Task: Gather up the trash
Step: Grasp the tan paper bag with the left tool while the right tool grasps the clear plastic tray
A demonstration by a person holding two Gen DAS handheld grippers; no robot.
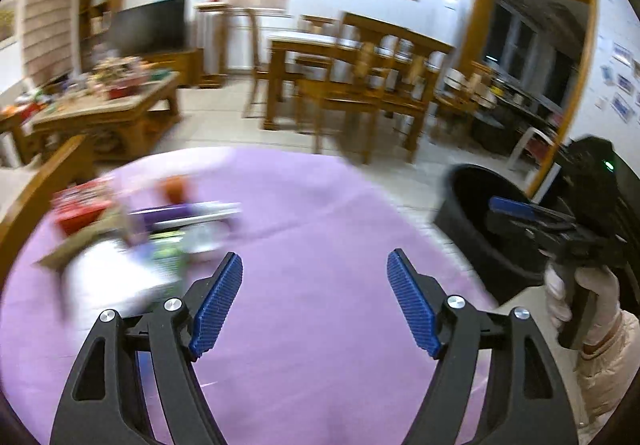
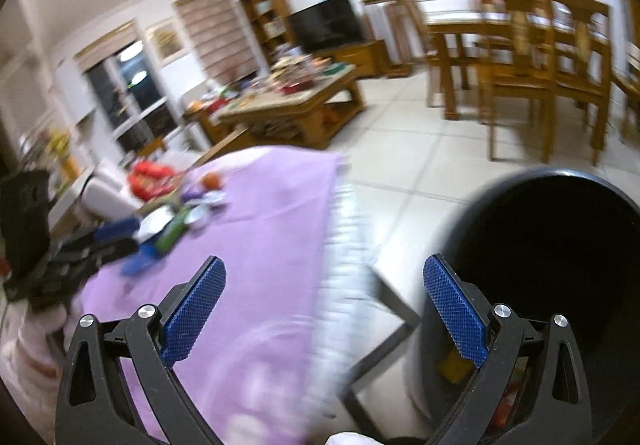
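Note:
A blurred pile of trash point(image 1: 132, 241) lies on the left part of the purple tablecloth point(image 1: 312, 213): white paper, a green wrapper, a red box, an orange item. My left gripper point(image 1: 314, 265) is open and empty above the cloth, to the right of the pile. A black bin point(image 2: 560, 245) stands on the floor beside the table's right edge. My right gripper point(image 2: 324, 273) is open and empty, between the table edge and the bin. It also shows in the left wrist view point(image 1: 516, 209), over the bin point(image 1: 476, 221). The pile shows in the right wrist view point(image 2: 176, 213).
A wooden dining table with chairs point(image 1: 360, 77) stands beyond the cloth-covered table. A cluttered coffee table point(image 1: 108, 101) is at the left. A wooden chair back point(image 1: 40, 185) is at the table's left edge. The floor point(image 2: 420, 149) is tiled.

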